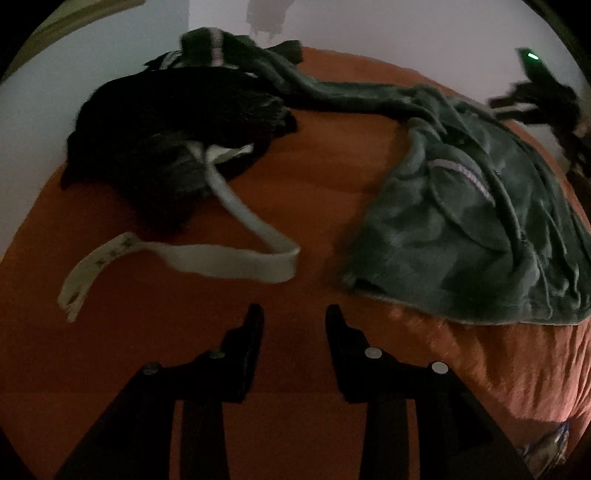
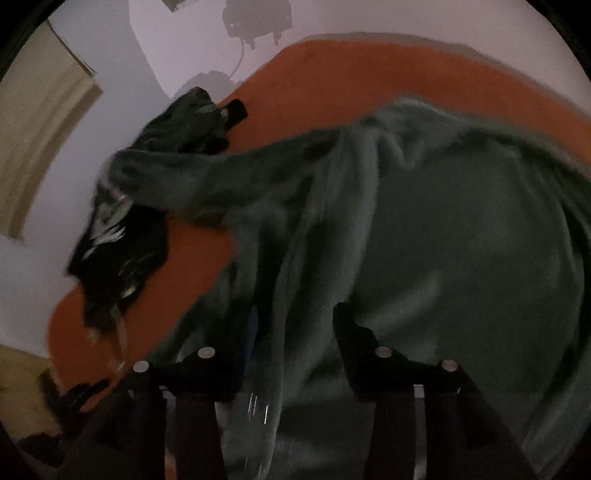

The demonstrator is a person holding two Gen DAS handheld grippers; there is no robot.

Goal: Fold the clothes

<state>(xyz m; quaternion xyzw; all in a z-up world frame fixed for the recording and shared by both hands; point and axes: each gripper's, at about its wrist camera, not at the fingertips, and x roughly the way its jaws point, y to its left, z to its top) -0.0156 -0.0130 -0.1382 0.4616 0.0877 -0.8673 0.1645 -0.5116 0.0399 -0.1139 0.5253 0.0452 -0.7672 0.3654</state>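
Green garment (image 1: 472,236) lies right of my left gripper (image 1: 293,314); under the right gripper (image 2: 291,314).
Both sets of tongs apart, nothing clamped; sleeve runs up-left twd black clothes (image 1: 170,122).

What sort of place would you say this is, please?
Probably a bedroom at home, though that is a guess: clothes, a green garment and a black one, lie loose on a soft orange cover like bedding, beside a plain pale wall.
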